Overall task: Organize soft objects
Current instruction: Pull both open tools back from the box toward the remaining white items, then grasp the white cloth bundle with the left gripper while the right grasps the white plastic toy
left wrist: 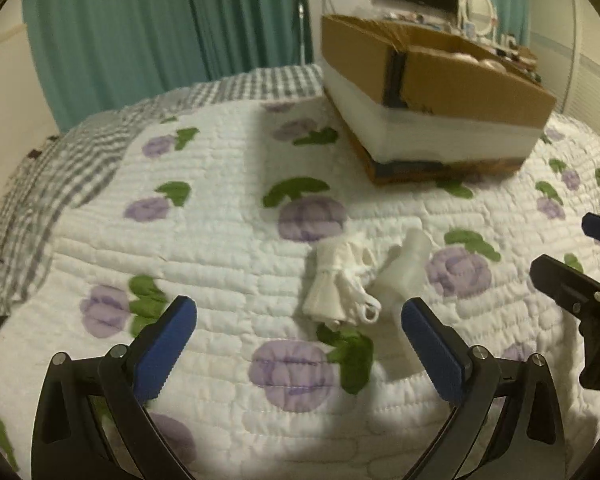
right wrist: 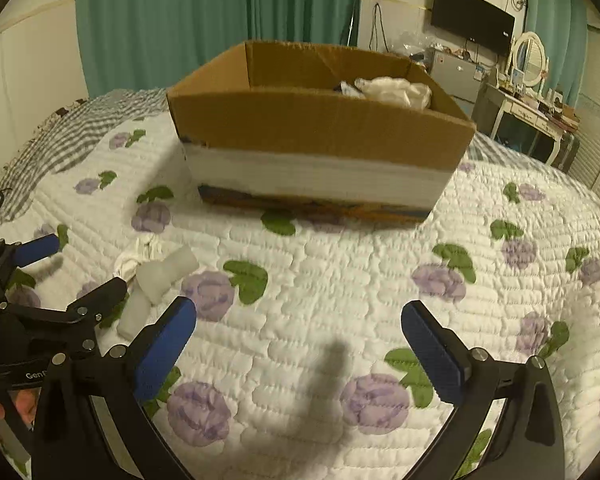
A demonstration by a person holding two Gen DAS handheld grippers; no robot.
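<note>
Two hand-held grippers hover over a bed covered by a white quilt point(left wrist: 228, 248) printed with purple flowers and green leaves. The left hand-held gripper point(left wrist: 299, 334) is spread wide and holds nothing; its blue-padded fingers frame two small white soft items lying on the quilt just ahead. One is a frilled white fabric piece point(left wrist: 336, 284) with looped straps, the other a pale rolled white piece point(left wrist: 404, 268) lying just beside it on the right; whether the two touch is hard to make out, and what sort of garments they are cannot be told from either view.

The right hand-held gripper point(right wrist: 299, 336) is likewise released and empty, its jaws wide apart above a bare stretch of quilt, with a soft shadow falling between them. It faces an open cardboard box point(right wrist: 320, 132) that stands farther back on the bed, a white band around its lower half. Inside, near the far right corner, a crumpled white cloth point(right wrist: 396, 90) shows above the rim; a dark item beside it is mostly hidden by the box wall, as is the rest of the interior.

At the lower left edge of the right wrist view, part of a hand point(right wrist: 4, 408) on the left tool is cut off by the frame. A teal curtain point(right wrist: 160, 20) hangs behind the bed.
</note>
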